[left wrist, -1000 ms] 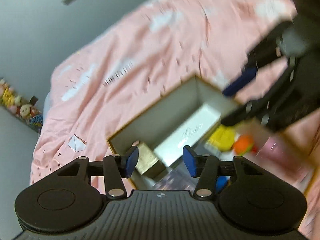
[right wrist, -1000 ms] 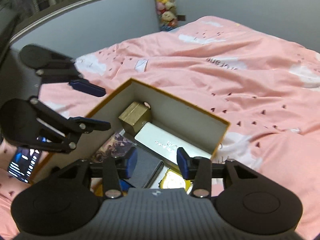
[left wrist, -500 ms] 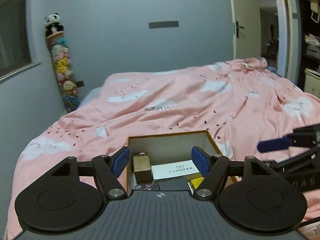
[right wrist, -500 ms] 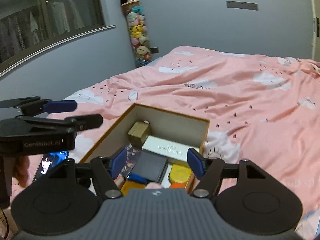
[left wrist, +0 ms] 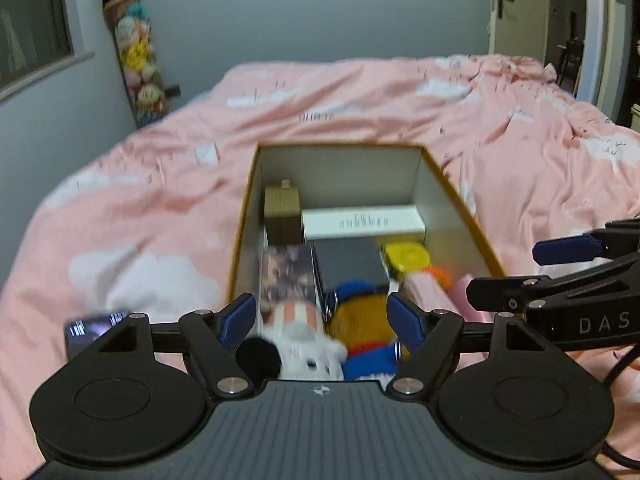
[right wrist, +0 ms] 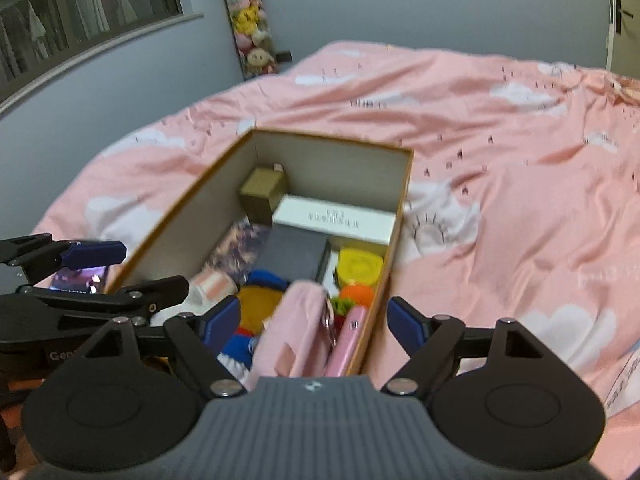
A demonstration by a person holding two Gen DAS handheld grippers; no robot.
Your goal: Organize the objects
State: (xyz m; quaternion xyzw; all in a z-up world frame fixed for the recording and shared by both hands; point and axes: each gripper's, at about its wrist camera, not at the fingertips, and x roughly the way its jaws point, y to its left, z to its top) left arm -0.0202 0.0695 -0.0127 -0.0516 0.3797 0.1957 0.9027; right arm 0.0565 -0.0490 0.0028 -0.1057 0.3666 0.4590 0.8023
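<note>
We find the open cardboard box (left wrist: 452,196) on the pink bed cover (left wrist: 140,208), filled with a white carton (left wrist: 362,222), a brown box (left wrist: 282,212), a dark case (left wrist: 350,264), a yellow tub (left wrist: 406,256) and plush toys (left wrist: 298,328). The left hand-held gripper (left wrist: 320,318) has just been opening; its jaws stand apart with nothing clamped. The right hand-held gripper (right wrist: 314,322) has likewise been opening, jaws apart above a pink pouch (right wrist: 296,328).

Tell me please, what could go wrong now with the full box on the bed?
1. The box sits on a soft, wrinkled pink duvet, so pushing one side might tip it.
2. The left gripper and right gripper, both open, hover close together and might collide.
3. The phone beside the box could be knocked.
</note>
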